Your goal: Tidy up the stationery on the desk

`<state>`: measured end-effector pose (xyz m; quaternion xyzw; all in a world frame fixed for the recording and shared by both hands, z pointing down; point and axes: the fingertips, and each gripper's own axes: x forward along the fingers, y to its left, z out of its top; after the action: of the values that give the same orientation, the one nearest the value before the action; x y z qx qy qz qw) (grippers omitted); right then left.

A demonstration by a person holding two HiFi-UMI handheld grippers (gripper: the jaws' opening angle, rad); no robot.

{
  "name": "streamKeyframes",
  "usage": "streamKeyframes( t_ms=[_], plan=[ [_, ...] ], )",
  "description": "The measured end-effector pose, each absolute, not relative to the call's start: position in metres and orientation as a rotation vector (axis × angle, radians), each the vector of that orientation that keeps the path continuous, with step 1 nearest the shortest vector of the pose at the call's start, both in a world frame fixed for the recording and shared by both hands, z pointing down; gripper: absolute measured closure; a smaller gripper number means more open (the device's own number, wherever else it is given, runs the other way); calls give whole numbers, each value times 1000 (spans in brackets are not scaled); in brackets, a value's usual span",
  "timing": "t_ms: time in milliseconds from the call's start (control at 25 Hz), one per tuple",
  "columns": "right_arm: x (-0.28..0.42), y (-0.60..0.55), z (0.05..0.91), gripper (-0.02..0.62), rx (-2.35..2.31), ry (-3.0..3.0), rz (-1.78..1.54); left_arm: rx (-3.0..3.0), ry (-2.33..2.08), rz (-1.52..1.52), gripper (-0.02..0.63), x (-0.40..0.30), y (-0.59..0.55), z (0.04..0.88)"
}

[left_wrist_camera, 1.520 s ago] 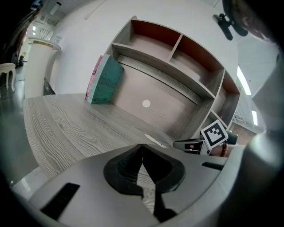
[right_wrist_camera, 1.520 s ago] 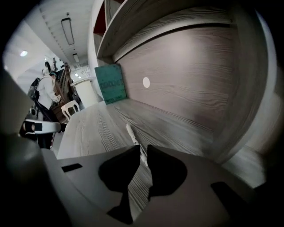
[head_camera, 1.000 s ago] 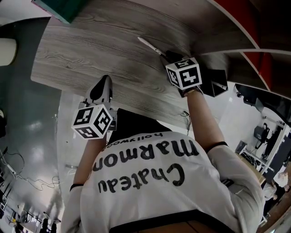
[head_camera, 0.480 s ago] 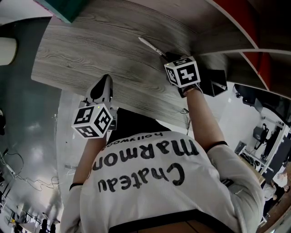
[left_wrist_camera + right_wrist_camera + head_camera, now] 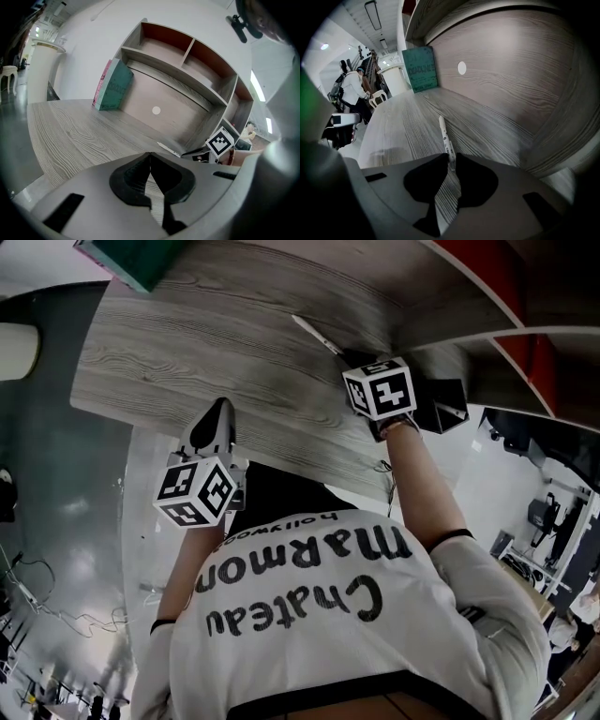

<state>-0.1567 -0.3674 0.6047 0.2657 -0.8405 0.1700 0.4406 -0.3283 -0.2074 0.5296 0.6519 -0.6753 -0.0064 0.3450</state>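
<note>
The right tongs [image 5: 450, 160] point down at the surface [image 5: 216, 343], and they have just been closing. The near end of a white pen [image 5: 444, 133] sits between the two tips. The tips look tight on it from both sides. The rest of the pen lies flat on the wood and points away, toward the back wall of the shelf unit [image 5: 187, 51]. The left tongs [image 5: 150, 153] are closed with nothing in them. They hang over the near edge of the surface, well apart from the pen.

I think the step in hand is picking up the pen, and it is at the grabbing part. The pen is not lifted yet, because all of it lies on the wood.

The next move should be a slow lift. The tongs hold the pen only at one end, so the long free part could swing down or slip out. The squeeze needs to be firm before the pen goes up.

After that the pen needs a place to go. A black box [image 5: 442, 407] stands just beside the right tongs, at the right end of the surface. It may be the pen's home, but I cannot tell what it is. A green book [image 5: 419, 68] stands tilted at the far end, well apart from the pen and not in the way.
</note>
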Motion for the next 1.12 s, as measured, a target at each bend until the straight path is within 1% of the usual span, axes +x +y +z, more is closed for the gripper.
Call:
streamKeyframes(
  t_ms=[640, 1120],
  plan=[
    [-149, -349, 502, 535, 732, -2293, 410, 1805, -1745, -54, 589, -300, -214, 493],
    [-124, -345, 402, 537, 917, -2407, 342, 2067, -1674, -100, 589, -290, -275, 412]
  ],
)
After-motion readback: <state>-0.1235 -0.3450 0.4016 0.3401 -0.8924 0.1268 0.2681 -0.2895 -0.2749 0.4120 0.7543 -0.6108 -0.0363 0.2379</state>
